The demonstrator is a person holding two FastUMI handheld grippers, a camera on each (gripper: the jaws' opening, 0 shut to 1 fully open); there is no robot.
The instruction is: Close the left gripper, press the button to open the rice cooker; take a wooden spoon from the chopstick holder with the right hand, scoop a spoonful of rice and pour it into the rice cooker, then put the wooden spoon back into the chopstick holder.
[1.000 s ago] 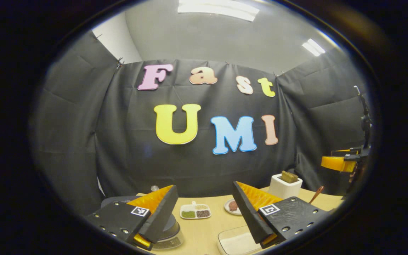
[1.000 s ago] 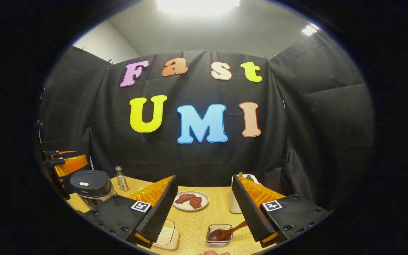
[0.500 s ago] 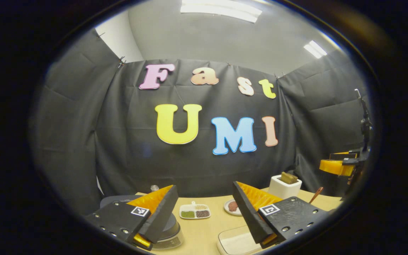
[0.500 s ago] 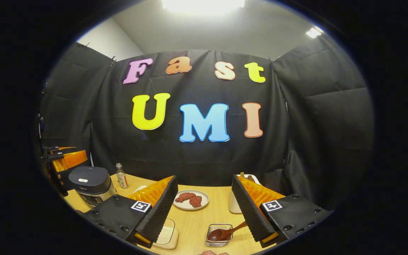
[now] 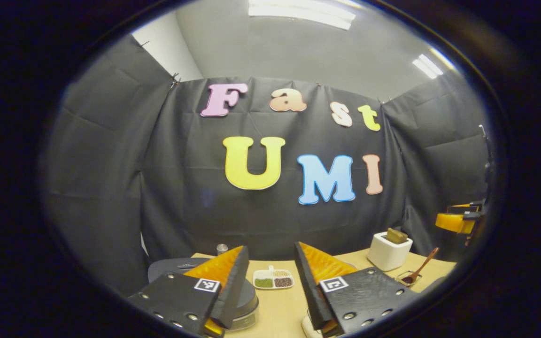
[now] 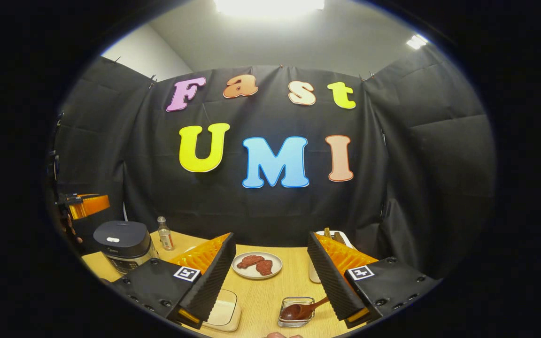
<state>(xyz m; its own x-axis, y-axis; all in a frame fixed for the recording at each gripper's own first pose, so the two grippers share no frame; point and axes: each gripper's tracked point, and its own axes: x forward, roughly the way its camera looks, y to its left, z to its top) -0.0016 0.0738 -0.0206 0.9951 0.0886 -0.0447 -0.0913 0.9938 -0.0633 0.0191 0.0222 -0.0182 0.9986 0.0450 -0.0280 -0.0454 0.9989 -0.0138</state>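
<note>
- The table (image 6: 270, 286) is the biggest thing. It has bare wood in the middle, between the plate (image 6: 256, 265) and the front edge.
- The cooker (image 6: 122, 244) sits shut near the table's left edge, with a bottle (image 6: 164, 234) just beside it.
- The left gripper (image 5: 266, 286) has its fingers apart, but closer together than a moment ago. It holds nothing, and the cooker is low on its left.
- The right gripper (image 6: 270, 277) is wide apart and holds nothing, same as before.
- The holder (image 5: 389, 250) stands near the right edge.
- The spoon (image 6: 301, 311) rests in a small dish (image 6: 295, 311), near the front edge.
</note>
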